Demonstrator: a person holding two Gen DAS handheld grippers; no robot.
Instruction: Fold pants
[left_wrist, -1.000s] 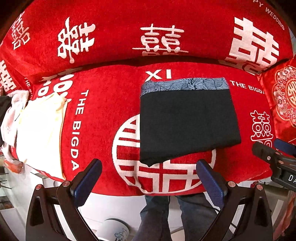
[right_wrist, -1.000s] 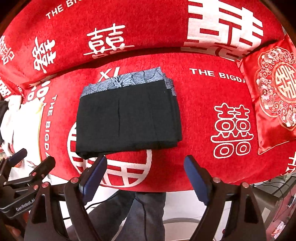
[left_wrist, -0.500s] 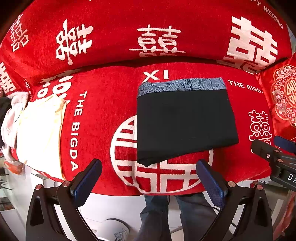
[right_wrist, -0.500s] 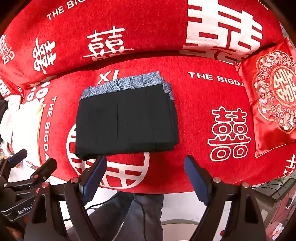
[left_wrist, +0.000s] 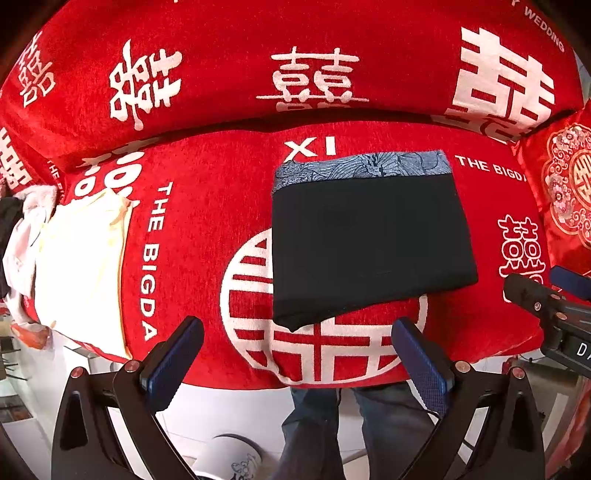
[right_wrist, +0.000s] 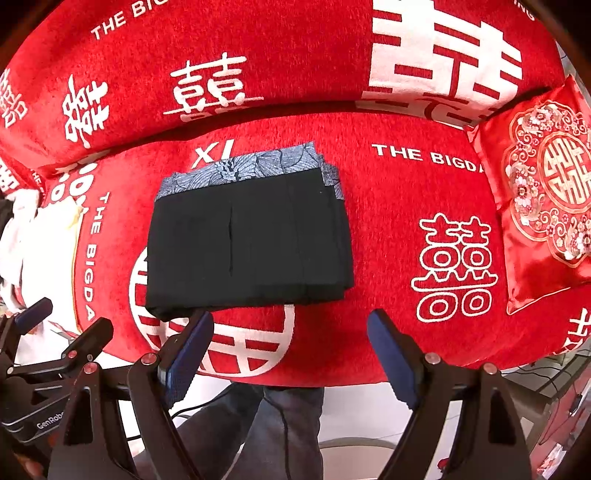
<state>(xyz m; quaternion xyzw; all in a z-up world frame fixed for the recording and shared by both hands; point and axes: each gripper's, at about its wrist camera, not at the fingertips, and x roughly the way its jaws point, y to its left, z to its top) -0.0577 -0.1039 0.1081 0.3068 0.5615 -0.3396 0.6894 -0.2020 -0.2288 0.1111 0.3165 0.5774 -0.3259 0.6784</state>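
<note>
Pants (left_wrist: 369, 240): folded into a compact black rectangle, several layers stacked, blue patterned waistband strip along the far edge; lying flat on the seat of the red sofa (left_wrist: 221, 206), partly over its big white round emblem (left_wrist: 325, 350).
Fold quality: edges roughly square; near left corner droops a little toward the sofa's front edge; layers step slightly at the right side in the right wrist view.
Left gripper (left_wrist: 297, 354): spread wide, nothing between the blue pads, hanging above the sofa's front edge, clear of the cloth.
Right gripper (right_wrist: 290, 349): likewise spread wide and empty, just in front of the pants' near edge, not touching.
Done: folding looks finished, judging by the small tidy bundle and both claws off it.
Left: probably nothing, or at most a nudge to square the near left corner or a move to a pile.
Cream garment (left_wrist: 81, 258): on the sofa's left end, well apart from the pants.
Red cushion (right_wrist: 546, 195): on the sofa's right end, well apart.
Person: only trouser legs (left_wrist: 369, 424) visible below the sofa's front edge.
</note>
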